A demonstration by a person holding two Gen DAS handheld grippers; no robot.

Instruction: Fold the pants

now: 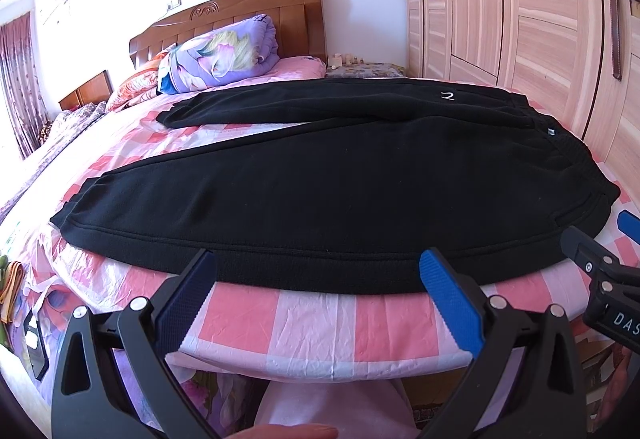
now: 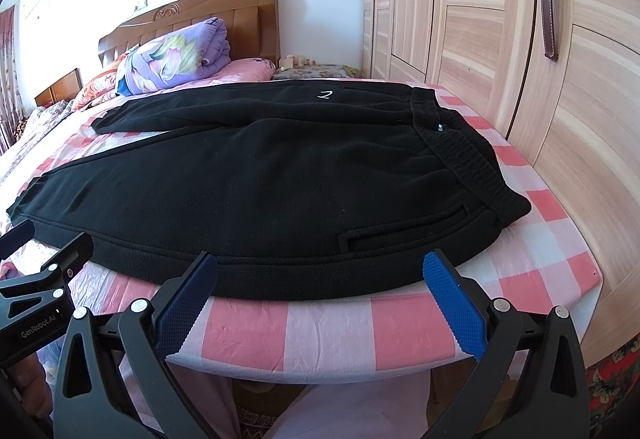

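Black sweatpants [image 1: 320, 195] [image 2: 260, 191] lie flat on a pink-and-white checked bed [image 1: 320, 323] [image 2: 332, 331]. Their legs spread toward the left and the waistband [image 2: 464, 159] lies at the right. A small white mark [image 2: 325, 94] shows on the far leg. My left gripper [image 1: 318, 275] is open, its blue pads at the near hem of the closer leg with nothing between them. My right gripper [image 2: 320, 277] is open too, at the near edge beside a pocket slit [image 2: 404, 231]. Each gripper shows at the edge of the other's view.
A folded purple floral quilt [image 1: 220, 55] lies against the wooden headboard [image 1: 240, 15]. A tall wooden wardrobe [image 2: 520, 39] stands close along the bed's right side. A small bedside table [image 1: 360, 69] sits in the far corner. A fingertip [image 1: 288, 431] shows below.
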